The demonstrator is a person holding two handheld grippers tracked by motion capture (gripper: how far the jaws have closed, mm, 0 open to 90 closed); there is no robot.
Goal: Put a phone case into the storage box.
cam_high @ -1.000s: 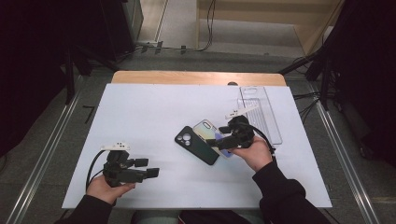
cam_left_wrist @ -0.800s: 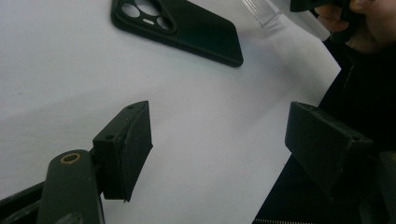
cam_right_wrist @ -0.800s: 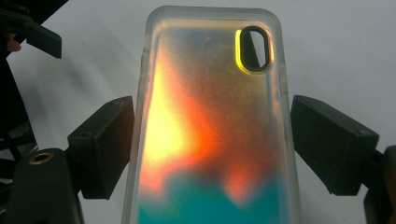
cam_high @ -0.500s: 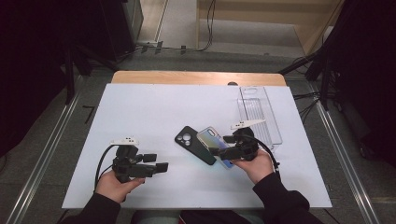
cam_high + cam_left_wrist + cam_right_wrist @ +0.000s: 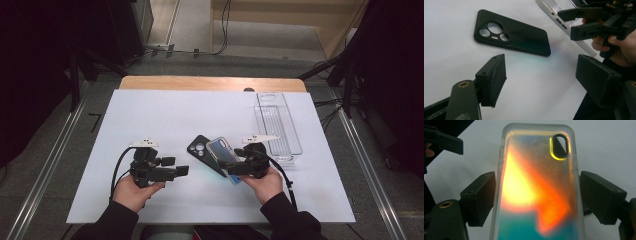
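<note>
Slippage is the main risk here: the right gripper (image 5: 235,167) has its jaws closed on the two long edges of the iridescent phone case (image 5: 537,185), and those edges are smooth, thin and springy, so a squeeze that bows the shell or a quick turn of the wrist could, by this judgement, let it pop out and drop onto the counter (image 5: 160,115). The case lies between the jaws with its long axis running straight out along them, camera cutout at the far end, its near end passing back between the jaws toward the hand. Just beyond its far end lies the black phone case (image 5: 511,33), flat on the counter, cutouts toward the far left; a clumsy lowering could knock it. The left gripper (image 5: 541,72) hangs with its jaws wide apart and empty, the black case ahead of them, untouched. A clear tray (image 5: 278,125) sits beyond the right jaws.
</note>
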